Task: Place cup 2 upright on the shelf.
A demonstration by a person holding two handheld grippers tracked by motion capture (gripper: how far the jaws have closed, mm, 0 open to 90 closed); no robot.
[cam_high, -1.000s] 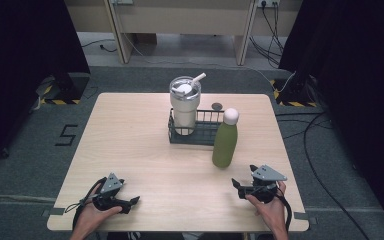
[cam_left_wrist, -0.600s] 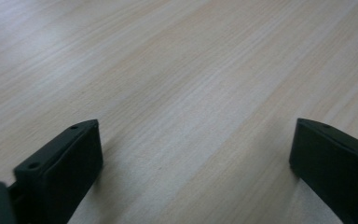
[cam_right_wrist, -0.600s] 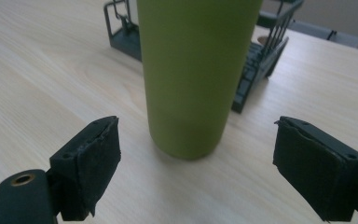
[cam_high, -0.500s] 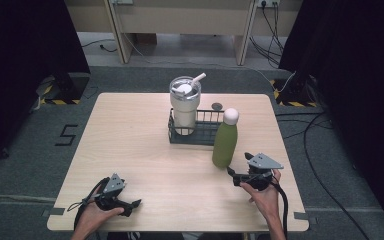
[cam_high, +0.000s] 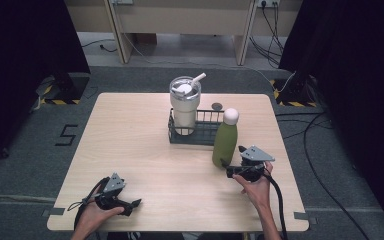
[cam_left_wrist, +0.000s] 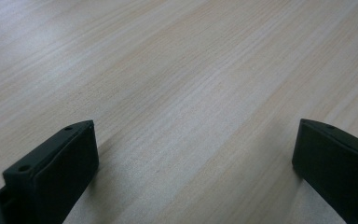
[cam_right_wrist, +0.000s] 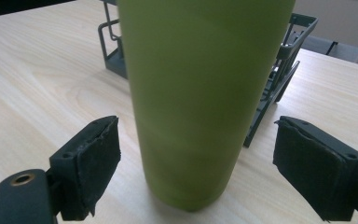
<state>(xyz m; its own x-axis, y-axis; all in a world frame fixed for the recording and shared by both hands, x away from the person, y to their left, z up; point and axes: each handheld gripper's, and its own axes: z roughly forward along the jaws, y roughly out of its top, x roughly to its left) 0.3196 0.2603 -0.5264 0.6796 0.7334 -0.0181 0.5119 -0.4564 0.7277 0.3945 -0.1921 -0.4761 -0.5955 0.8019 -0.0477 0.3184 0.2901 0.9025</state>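
A green bottle (cam_high: 225, 142) with a white cap stands upright on the wooden table (cam_high: 145, 145), just in front of a black wire rack (cam_high: 207, 135). My right gripper (cam_high: 228, 172) lies level at the bottle's foot. In the right gripper view the bottle (cam_right_wrist: 205, 93) stands between the spread jaws of this gripper (cam_right_wrist: 196, 120), with a gap on each side, so it is open. My left gripper (cam_high: 132, 205) rests near the front left edge. Its jaws have just been opening; in the left gripper view this gripper (cam_left_wrist: 196, 126) stands wide open over bare wood.
A white tumbler (cam_high: 185, 107) with a lid and straw stands in the rack's left end. A small dark round thing (cam_high: 217, 105) lies behind the rack. The rack (cam_right_wrist: 279, 60) sits close behind the bottle. Cables trail on the floor at the right.
My right gripper has moved forward and a little left, up to the base of the green bottle. The left hand has kept its place.
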